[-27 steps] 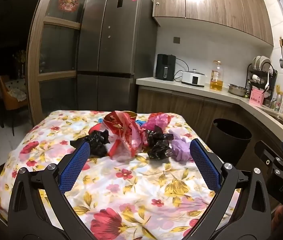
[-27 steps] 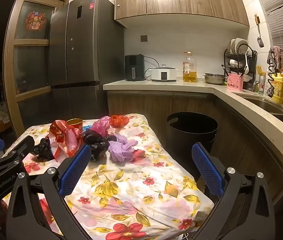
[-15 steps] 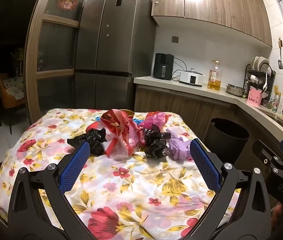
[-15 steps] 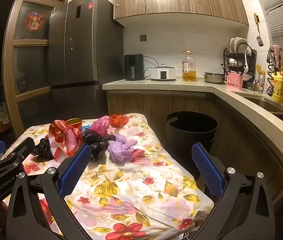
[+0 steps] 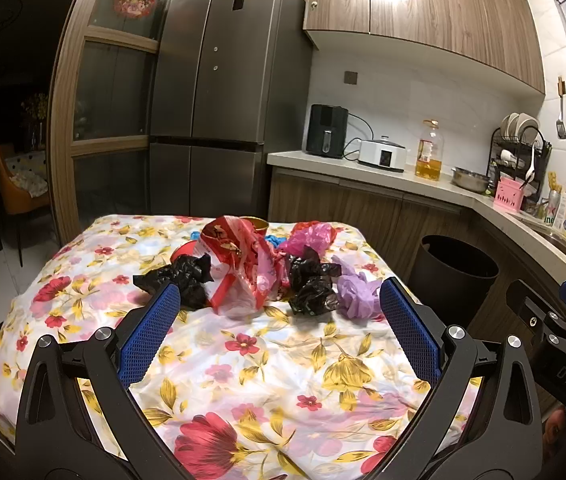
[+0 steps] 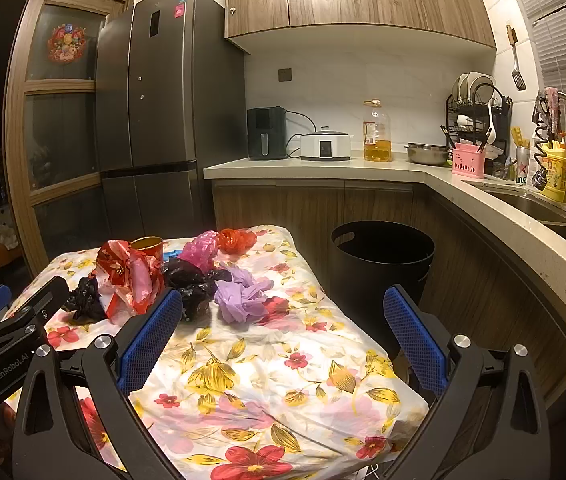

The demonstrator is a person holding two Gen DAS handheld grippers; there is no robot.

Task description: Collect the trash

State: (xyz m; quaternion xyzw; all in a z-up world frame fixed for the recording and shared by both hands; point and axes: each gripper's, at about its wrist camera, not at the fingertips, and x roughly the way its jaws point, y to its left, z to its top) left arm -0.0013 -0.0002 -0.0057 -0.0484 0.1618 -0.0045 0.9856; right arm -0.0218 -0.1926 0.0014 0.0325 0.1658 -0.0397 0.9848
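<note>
Crumpled plastic bags lie heaped on a table with a flowered cloth (image 5: 251,364): a red-and-white bag (image 5: 239,264), two black bags (image 5: 187,280) (image 5: 311,284), a purple bag (image 5: 357,292), a pink bag (image 5: 309,238) and a red bag (image 6: 235,239). A gold-rimmed red cup (image 6: 147,246) stands behind them. My left gripper (image 5: 279,332) is open, nothing between its blue pads, short of the heap. My right gripper (image 6: 281,336) is open too, over the table's right part, the purple bag (image 6: 241,296) ahead and left of it. A black trash bin (image 6: 381,256) stands on the floor right of the table.
A counter (image 6: 323,166) with an air fryer (image 6: 266,133), cooker, oil bottle and dish rack (image 6: 477,120) runs behind and along the right to a sink. A grey fridge (image 5: 227,112) and a glass door stand at the back left. The other gripper shows at each view's edge.
Both grippers stayed open. The left wrist view has shifted slightly, the heap sitting a little lower and nearer; the right view is almost unchanged.
</note>
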